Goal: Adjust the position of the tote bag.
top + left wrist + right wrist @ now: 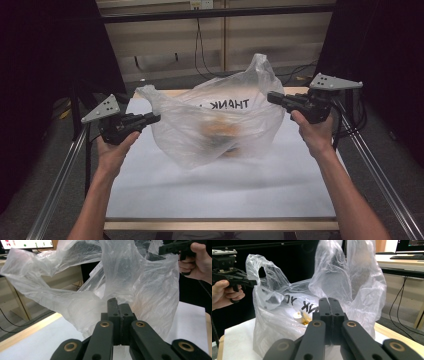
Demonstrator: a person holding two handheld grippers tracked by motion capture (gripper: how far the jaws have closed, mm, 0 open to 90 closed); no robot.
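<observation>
Here, in the high view, a clear plastic bag (220, 120) with black lettering hangs at the centre of the frame over the white table (220, 192), something brown showing dimly inside. The left gripper (152, 118) at mid-left and the right gripper (272, 97) at upper right each pinch an edge of it. In the left gripper view, the jaws stand pressed together at bottom centre, film caught between them; the bag (140, 290) fills the frame above. In the right gripper view, the jaws are likewise clamped on the bag (287, 310), a pale round thing (298, 316) visible inside
</observation>
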